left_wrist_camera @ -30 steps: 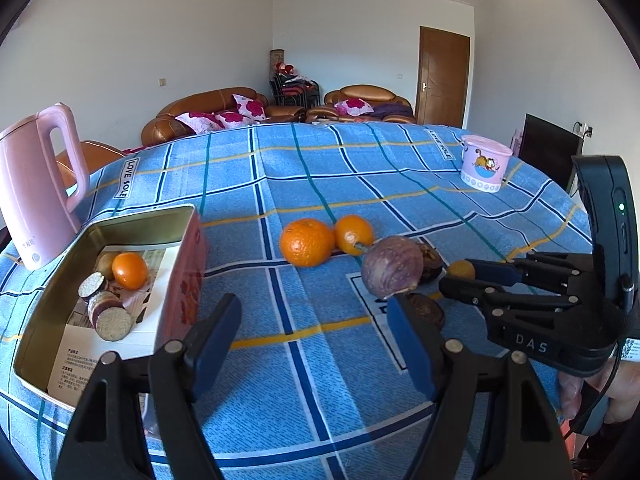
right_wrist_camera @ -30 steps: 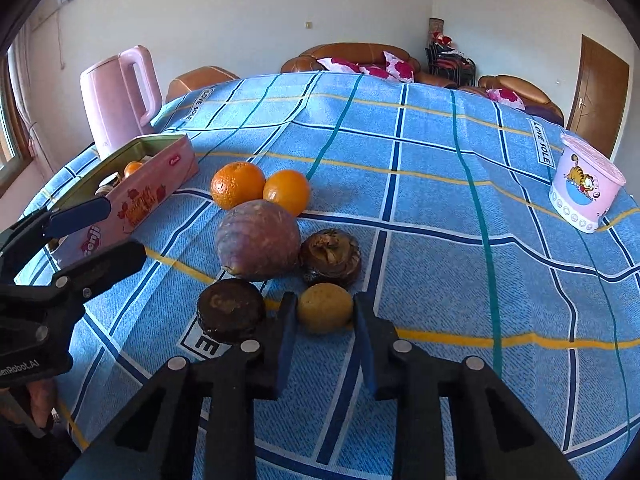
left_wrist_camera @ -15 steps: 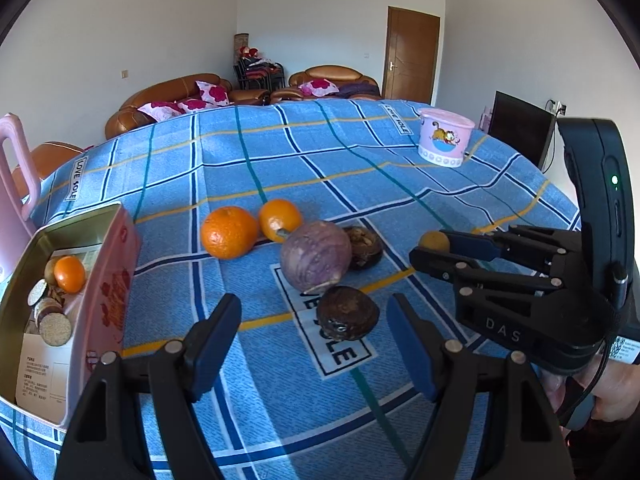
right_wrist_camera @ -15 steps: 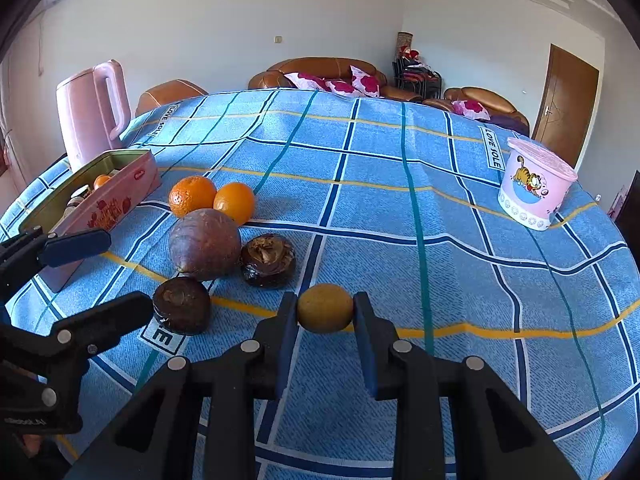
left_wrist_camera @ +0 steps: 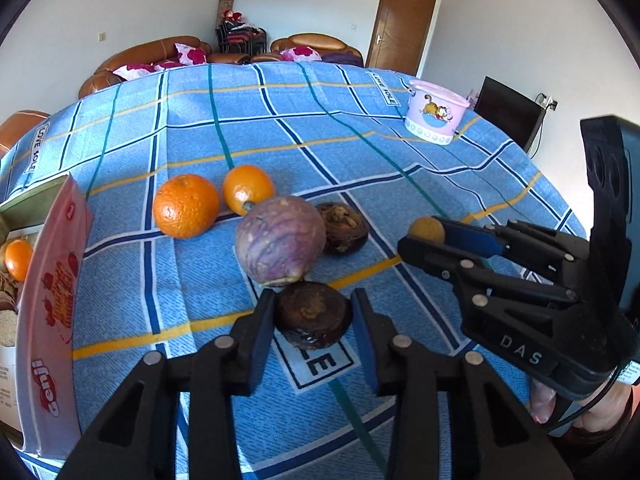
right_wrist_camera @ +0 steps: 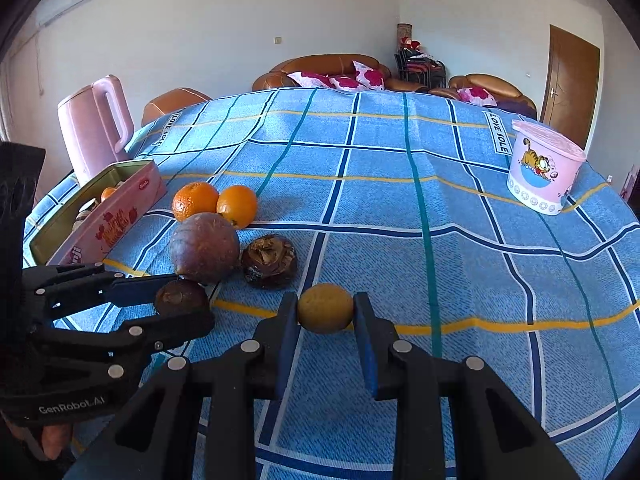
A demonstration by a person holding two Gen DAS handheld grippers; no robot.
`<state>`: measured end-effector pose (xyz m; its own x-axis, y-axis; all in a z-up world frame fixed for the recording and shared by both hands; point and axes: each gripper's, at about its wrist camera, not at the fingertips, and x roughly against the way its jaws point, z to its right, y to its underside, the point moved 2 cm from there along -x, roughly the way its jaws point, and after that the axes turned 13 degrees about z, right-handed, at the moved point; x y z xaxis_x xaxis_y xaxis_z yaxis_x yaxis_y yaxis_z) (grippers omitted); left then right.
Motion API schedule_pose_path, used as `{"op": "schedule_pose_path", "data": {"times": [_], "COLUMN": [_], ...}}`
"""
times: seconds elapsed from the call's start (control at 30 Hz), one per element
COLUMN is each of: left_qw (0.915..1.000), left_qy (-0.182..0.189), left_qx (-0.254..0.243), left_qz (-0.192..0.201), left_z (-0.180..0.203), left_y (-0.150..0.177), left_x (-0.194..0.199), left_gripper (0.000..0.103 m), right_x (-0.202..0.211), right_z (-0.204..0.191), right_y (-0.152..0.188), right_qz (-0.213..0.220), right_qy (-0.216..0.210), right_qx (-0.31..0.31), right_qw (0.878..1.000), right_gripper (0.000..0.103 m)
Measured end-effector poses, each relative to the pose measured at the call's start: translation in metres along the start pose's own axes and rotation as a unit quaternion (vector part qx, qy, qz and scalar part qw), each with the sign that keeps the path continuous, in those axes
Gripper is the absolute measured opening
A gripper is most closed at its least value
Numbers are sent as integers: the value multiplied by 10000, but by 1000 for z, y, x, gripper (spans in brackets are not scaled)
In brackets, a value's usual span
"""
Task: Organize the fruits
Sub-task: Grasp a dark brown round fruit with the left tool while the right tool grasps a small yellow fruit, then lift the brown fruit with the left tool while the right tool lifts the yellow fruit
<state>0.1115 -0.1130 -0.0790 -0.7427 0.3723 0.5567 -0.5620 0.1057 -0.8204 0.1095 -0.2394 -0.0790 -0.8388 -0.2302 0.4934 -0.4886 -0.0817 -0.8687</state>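
Partly cut off, tin (left_wrist_camera: pixel 52 280); left tool (left_wrist_camera: pixel 313 314) just clamped dark fruit (left_wrist_camera: pixel 313 314), right tool (right_wrist_camera: pixel 325 309) seemingly grips yellow fruit (right_wrist_camera: pixel 325 309).

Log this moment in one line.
left gripper: just closed on dark fruit | right gripper: holds yellow fruit

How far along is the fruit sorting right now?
Done: one small orange and some other pieces lie in the pink tin. In hand: the left tool has just been closing on a dark brown fruit; the right tool grips a yellow fruit. Left on the cloth: two oranges, a purple fruit, another brown fruit.
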Motion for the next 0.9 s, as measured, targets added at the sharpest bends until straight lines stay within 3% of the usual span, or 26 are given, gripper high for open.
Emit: {"op": "schedule_pose_path", "data": {"times": [0.17,0.4,0.9], "left_qw": [9987,9975,9934], "left_qy": [-124,-231,-284], "left_qx": [-351,-226,-96], "left_qz": [341,632,1103], "left_z": [9,1,-6], "left_y": [-1,-4,-7], "left_x": [12,21,37], "left_gripper": [39,39,39], "right_x": [6,17,26], "right_z": [0,-4,-7], "right_y": [-1,-3,-3], "right_qz": [174,523,838], "right_qy": [-95,-207,-236], "right_qx": [10,126,226], "right_qw": [9998,9983,9959], "right_gripper": [30,30,30]}}
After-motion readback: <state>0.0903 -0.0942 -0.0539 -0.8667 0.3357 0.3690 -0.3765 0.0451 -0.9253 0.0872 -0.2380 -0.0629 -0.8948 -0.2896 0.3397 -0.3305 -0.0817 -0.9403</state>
